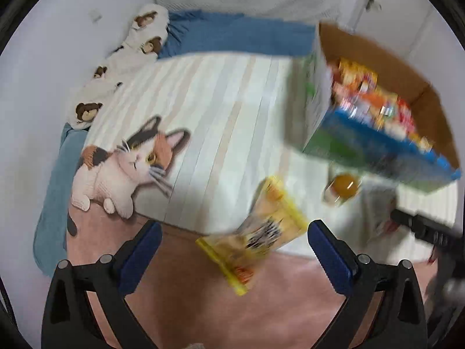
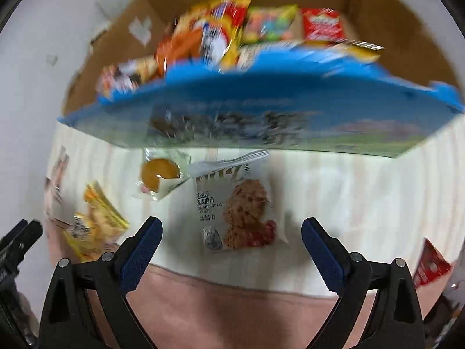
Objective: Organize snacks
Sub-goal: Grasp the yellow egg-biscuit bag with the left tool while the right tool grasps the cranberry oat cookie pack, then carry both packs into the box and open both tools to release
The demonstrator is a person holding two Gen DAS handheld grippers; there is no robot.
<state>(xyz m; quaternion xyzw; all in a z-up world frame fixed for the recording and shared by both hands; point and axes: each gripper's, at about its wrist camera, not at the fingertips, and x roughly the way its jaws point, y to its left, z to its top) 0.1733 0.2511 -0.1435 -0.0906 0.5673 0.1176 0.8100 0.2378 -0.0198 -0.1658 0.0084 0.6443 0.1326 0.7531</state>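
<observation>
Step in hand: approach for pick-up. Both tongs are over loose snacks on the bed and nothing is gripped yet.

Left tongs [image 1: 234, 245]: jaws spread wide, empty. A yellow snack packet [image 1: 258, 232] lies between the blue pads, skewed, its long axis running from about 7 to 1 o'clock. No pad appears to touch it.

Right tongs [image 2: 232, 241]: jaws spread wide, empty. A cranberry oat cookie packet [image 2: 235, 206] lies flat between the pads, slightly toward 12 o'clock of the tips.

Other loose items: a clear-wrapped round yellow pastry [image 2: 159, 174] at 10 o'clock of the cookie packet; a red packet [image 2: 430, 264] at the 3 o'clock edge of the right wrist view, partly cut off.

Destination (judged): the cardboard box [image 2: 290, 107] at 12 o'clock, blue-and-green printed outside, already holding many bright snack packs [image 2: 232, 26].

Surface: striped bedspread with a calico cat print [image 1: 128, 168] over a pink sheet [image 2: 232, 299].

Progress (judged): mostly done; few items are left outside the box.

Next move calls for: lowering each set of tongs until the pads bracket its packet, rolling the left to square up with the skewed yellow packet, then closing gently. Flat, slippery film may slide.

Image quality: heavy motion blur; contact is uncertain.
</observation>
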